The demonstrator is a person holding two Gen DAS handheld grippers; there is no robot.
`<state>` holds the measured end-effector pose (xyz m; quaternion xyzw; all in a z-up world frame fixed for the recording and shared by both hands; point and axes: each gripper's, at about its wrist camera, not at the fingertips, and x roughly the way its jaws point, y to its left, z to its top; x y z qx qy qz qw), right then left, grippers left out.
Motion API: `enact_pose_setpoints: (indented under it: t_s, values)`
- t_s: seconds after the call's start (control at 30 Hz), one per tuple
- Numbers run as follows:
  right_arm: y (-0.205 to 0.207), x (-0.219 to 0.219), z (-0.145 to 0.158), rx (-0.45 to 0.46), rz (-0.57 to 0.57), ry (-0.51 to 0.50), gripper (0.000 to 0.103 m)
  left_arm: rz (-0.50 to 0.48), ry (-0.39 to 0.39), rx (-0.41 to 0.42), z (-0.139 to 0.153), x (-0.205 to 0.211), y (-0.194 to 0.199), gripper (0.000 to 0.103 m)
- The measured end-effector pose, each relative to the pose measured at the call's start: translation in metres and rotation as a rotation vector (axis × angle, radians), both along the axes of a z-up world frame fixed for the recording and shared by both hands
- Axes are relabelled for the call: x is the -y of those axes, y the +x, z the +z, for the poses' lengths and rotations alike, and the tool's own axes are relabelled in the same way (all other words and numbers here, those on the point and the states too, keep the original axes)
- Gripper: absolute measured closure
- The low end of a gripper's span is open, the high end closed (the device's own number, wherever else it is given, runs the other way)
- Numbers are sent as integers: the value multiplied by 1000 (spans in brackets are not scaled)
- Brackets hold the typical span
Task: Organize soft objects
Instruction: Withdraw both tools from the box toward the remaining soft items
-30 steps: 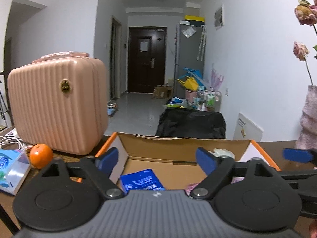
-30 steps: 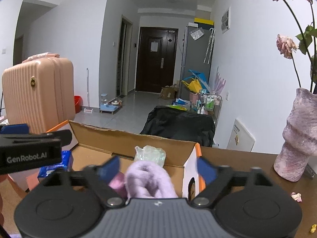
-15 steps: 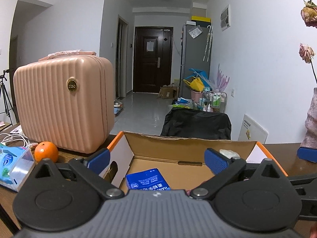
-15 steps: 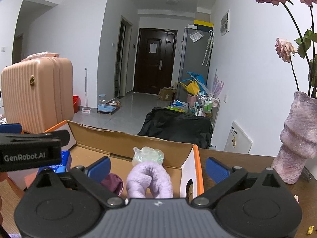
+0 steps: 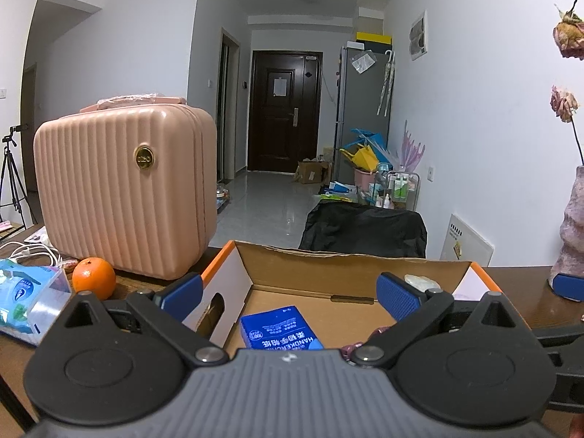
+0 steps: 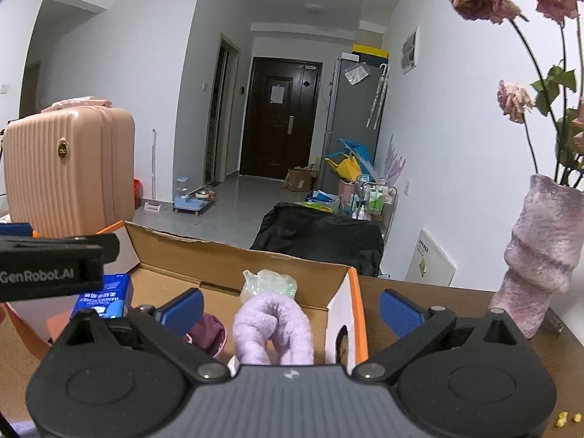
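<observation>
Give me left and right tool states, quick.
Left tool: open, holding nothing, above the cardboard box.
Right tool: open wide, jaws just opened; fluffy lilac fabric roll lies unpinched between them.

White walls [image 5: 474,116], dark door [image 5: 283,116]

A fuzzy lilac cloth [image 6: 272,328], bent into an arch, lay in the open cardboard box [image 6: 233,268] near its right wall. A dark purple soft piece [image 6: 210,332] sat just left of it, a crinkly clear packet [image 6: 268,284] behind, and a blue tissue pack [image 5: 279,332] lay flat farther left.
</observation>
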<state>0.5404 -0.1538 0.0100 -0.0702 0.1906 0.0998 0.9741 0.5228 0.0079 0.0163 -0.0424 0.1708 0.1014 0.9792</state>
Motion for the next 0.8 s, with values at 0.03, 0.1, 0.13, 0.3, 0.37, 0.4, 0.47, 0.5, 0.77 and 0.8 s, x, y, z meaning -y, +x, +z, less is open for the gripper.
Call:
enact_pose_setpoints:
  t_s: [0.03, 0.1, 0.13, 0.3, 0.37, 0.4, 0.47, 0.5, 0.77, 0.8]
  values:
    - [-2, 2, 0, 3, -2, 1, 0, 0, -2, 1, 0, 0, -3, 0]
    - [-7, 4, 1, 7, -6, 4, 0, -1, -3, 3, 1, -1, -8, 0]
    - [-10, 5, 2, 9, -8, 6, 0, -1, -4, 4, 1, -1, -11, 0]
    - [-24, 9, 4, 15, -14, 10, 0, -4, 5, 15, 3, 1, -26, 0]
    - [-30, 9, 5, 15, -14, 9, 0, -4, 5, 16, 4, 1, -32, 0]
    - [-33, 10, 5, 16, -15, 10, 0, -5, 4, 16, 3, 1, -35, 0]
    - [-34, 10, 5, 16, -15, 10, 0, -4, 4, 13, 2, 0, -41, 0]
    - [-34, 10, 5, 16, -14, 10, 0, -3, 4, 11, 1, 0, -43, 0]
    - [-63, 18, 3, 24, -21, 13, 0, 28, 7, -9, -15, -5, -61, 0]
    - [-67, 19, 3, 23, -23, 15, 0, 31, 9, -14, -17, -6, -62, 0]
